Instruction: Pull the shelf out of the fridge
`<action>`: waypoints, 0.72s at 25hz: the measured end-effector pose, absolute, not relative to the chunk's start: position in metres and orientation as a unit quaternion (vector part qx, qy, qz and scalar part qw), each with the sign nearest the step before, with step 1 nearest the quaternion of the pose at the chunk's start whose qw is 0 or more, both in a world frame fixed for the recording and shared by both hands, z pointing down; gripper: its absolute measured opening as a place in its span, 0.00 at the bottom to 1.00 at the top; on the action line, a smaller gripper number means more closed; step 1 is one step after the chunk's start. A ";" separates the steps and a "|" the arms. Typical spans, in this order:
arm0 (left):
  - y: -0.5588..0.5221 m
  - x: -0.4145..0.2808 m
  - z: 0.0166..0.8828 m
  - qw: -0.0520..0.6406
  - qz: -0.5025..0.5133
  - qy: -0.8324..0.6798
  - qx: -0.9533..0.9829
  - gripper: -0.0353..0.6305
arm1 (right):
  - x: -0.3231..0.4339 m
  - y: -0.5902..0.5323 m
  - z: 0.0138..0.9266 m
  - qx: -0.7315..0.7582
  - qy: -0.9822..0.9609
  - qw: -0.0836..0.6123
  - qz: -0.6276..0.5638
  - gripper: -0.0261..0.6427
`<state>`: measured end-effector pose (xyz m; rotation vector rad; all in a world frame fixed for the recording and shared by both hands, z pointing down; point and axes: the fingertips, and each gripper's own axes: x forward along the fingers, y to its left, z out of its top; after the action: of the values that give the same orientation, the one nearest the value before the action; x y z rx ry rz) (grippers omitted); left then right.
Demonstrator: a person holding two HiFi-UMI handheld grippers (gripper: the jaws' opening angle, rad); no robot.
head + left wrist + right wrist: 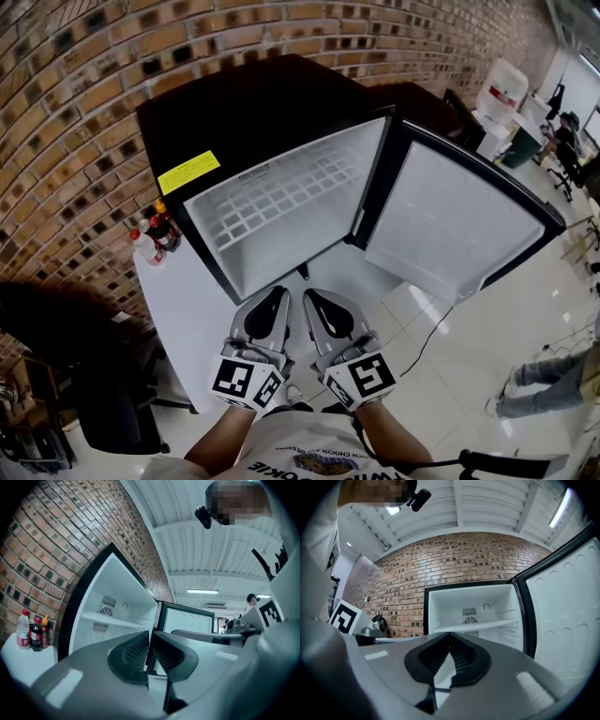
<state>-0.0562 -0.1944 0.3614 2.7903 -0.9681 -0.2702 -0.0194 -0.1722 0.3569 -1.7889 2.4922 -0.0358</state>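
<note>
Brick wall [75, 141] backs an open fridge [244, 103], shelf [281, 202] inside; left gripper [278, 293] and right gripper [312, 298] hover before it, jaws pressed together, holding nothing

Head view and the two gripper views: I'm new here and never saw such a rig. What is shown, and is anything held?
A person holds a grey two-fingered tool in each hand: the left gripper and the right gripper. The head view looks down from the person's head; each gripper view rides on one gripper, looking along its fingers. Ahead stands a small black fridge, its door open, a white wire shelf inside. Small bottles stand on the white table beside it. Both grippers are shut and hold nothing.
</note>
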 end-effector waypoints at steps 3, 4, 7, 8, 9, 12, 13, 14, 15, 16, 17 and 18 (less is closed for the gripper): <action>-0.203 -0.051 0.363 0.092 -0.091 -0.329 0.935 0.06 | -0.015 -0.185 0.355 -0.578 0.815 0.038 -0.010 0.05; -0.206 -0.050 0.363 0.092 -0.091 -0.331 0.935 0.06 | -0.014 -0.189 0.355 -0.574 0.818 0.039 -0.010 0.05; -0.214 -0.043 0.362 0.089 -0.094 -0.342 0.931 0.06 | -0.010 -0.199 0.354 -0.560 0.828 0.039 -0.008 0.05; -0.217 -0.041 0.361 0.088 -0.095 -0.347 0.929 0.06 | -0.008 -0.203 0.354 -0.554 0.831 0.038 -0.006 0.05; -0.220 -0.039 0.361 0.087 -0.096 -0.353 0.926 0.06 | -0.006 -0.206 0.353 -0.548 0.835 0.038 -0.006 0.05; -0.227 -0.032 0.358 0.085 -0.100 -0.377 0.917 0.06 | 0.002 -0.217 0.352 -0.527 0.849 0.042 -0.012 0.05; -0.230 -0.030 0.357 0.084 -0.102 -0.385 0.913 0.06 | 0.004 -0.221 0.351 -0.519 0.854 0.044 -0.015 0.05; -0.232 -0.028 0.356 0.082 -0.104 -0.392 0.910 0.06 | 0.006 -0.225 0.351 -0.510 0.859 0.046 -0.018 0.05; -0.234 -0.026 0.356 0.080 -0.105 -0.398 0.908 0.06 | 0.007 -0.229 0.351 -0.502 0.863 0.047 -0.021 0.05; -0.236 -0.023 0.357 0.079 -0.106 -0.403 0.906 0.06 | 0.008 -0.232 0.352 -0.495 0.867 0.047 -0.023 0.05; -0.238 -0.021 0.358 0.080 -0.107 -0.409 0.903 0.06 | 0.010 -0.234 0.352 -0.489 0.871 0.048 -0.024 0.05; -0.240 -0.020 0.358 0.083 -0.107 -0.415 0.900 0.06 | 0.012 -0.237 0.352 -0.483 0.874 0.049 -0.025 0.05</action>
<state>-0.0201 -0.2401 0.3584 2.6852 -1.2396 -0.3206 0.0116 -0.2368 0.3521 -1.4714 2.6634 -0.0761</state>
